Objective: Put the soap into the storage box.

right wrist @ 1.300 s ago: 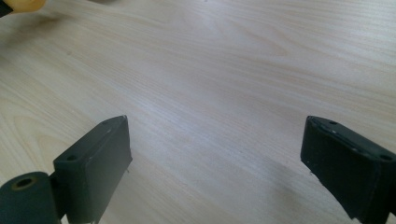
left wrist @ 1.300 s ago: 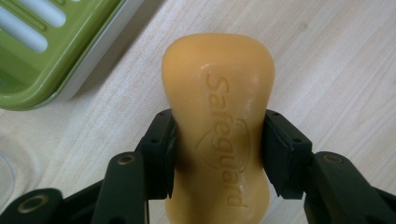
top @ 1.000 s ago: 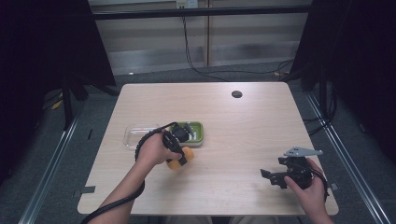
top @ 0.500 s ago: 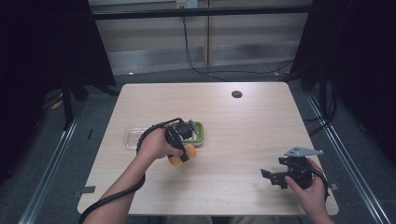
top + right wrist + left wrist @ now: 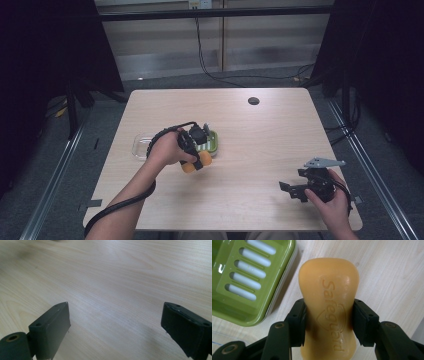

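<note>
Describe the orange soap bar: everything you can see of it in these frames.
The soap bar is orange-yellow, smooth and waxy-looking, with rounded ends and a pinched waist. "Safeguard" and a shield outline are pressed into its upper face. The left tongs clamp it at the waist, one black pad on each side. It lies roughly flat, close over the wooden table, just beside the green slotted soap dish, apart from it. Whether it rests on the table cannot be told.

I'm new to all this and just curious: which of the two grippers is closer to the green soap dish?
Left. The left gripper sits right beside the green soap dish, clamping an orange soap bar. The right gripper rests open, far across the table.
</note>
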A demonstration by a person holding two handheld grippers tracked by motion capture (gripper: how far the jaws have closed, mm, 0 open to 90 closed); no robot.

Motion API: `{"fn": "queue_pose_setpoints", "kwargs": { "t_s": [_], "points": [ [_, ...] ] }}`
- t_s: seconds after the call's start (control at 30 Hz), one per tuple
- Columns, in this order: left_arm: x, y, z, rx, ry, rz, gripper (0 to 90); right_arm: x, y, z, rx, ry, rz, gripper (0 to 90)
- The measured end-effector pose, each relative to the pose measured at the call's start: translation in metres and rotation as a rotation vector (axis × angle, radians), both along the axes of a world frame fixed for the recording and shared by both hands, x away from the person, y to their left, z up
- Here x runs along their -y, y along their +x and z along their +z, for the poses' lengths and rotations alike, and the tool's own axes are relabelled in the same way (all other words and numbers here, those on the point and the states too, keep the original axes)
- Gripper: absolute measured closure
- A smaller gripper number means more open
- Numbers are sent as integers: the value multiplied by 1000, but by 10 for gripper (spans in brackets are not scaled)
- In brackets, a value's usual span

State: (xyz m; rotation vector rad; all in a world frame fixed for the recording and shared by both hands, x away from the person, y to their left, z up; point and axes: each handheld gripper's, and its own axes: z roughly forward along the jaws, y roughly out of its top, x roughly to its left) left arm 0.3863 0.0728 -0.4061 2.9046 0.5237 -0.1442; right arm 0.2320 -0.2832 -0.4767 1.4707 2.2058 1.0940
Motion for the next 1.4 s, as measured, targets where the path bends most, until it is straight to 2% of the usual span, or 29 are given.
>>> {"fn": "queue_pose_setpoints", "kwargs": {
  "t_s": [0.33,0.37,0.47,0.6,0.63,0.67,0.77,0.83,1.2,1.23,1.33,1.4],
  "points": [
    [4,7,7,3,5,-43,502,-1,0,0,-1,-2,3,84],
    [6,7,7,19,-1,-42,502,-1,0,1,-3,-1,6,83],
    [7,7,9,25,0,-50,502,0,1,0,0,-1,5,82],
    [9,9,11,16,1,-63,502,0,1,0,-6,-4,4,82],
    [10,8,11,26,3,-61,502,-1,1,0,-4,-7,7,80],
    [10,9,12,11,2,-63,502,-1,1,0,-4,-7,7,80],
    [9,12,14,29,-12,-61,503,-4,0,-1,-10,-14,16,78],
    [9,13,15,19,-9,-63,502,-4,1,-2,-9,-15,19,78],
    [9,22,19,28,-9,-80,502,-4,1,-3,-19,-22,18,78],
    [9,24,20,20,-9,-84,502,-4,2,-3,-15,-24,20,78],
    [10,25,21,39,-8,-88,502,-4,1,-3,-18,-25,18,77],
    [10,26,21,27,-12,-88,502,-5,1,-3,-17,-27,18,77]
  ]
}}
